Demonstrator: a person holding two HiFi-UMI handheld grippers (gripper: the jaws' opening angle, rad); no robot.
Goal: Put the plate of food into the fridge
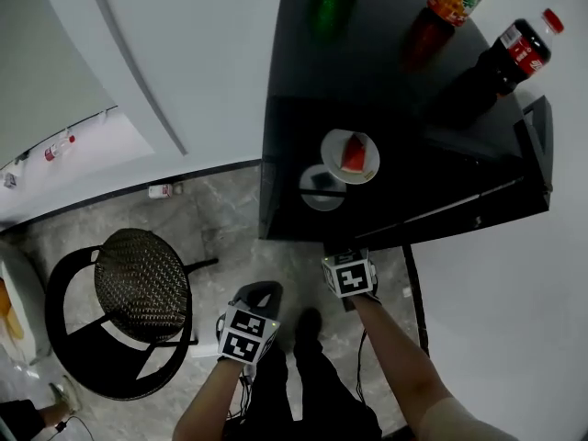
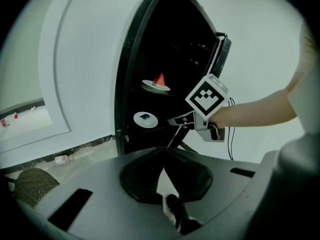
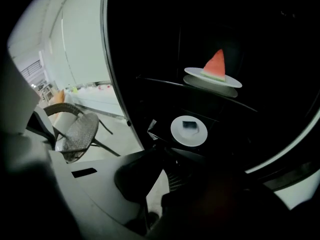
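My left gripper (image 2: 162, 150) and right gripper (image 3: 161, 145) each had the jaws together, clamped on nothing. The plate (image 1: 332, 151) with watermelon (image 1: 356, 155) sat on a shelf inside the open fridge (image 1: 294, 81), beyond both grippers and well apart from them. A second plate (image 1: 312, 197) lay one shelf lower, nearer me.

The left gripper (image 2: 163, 150) had a broad grey body with two dark slots and black jaws. The right gripper (image 2: 173, 120) was grey too, with a thin black cable (image 2: 230, 140) hanging below its handle. Each bore a white cube (image 1: 246, 333) printed with black square markers. The person wore dark trousers (image 1: 312, 384), a dark shoe (image 1: 308, 322) and a pale short sleeve (image 2: 306, 79).
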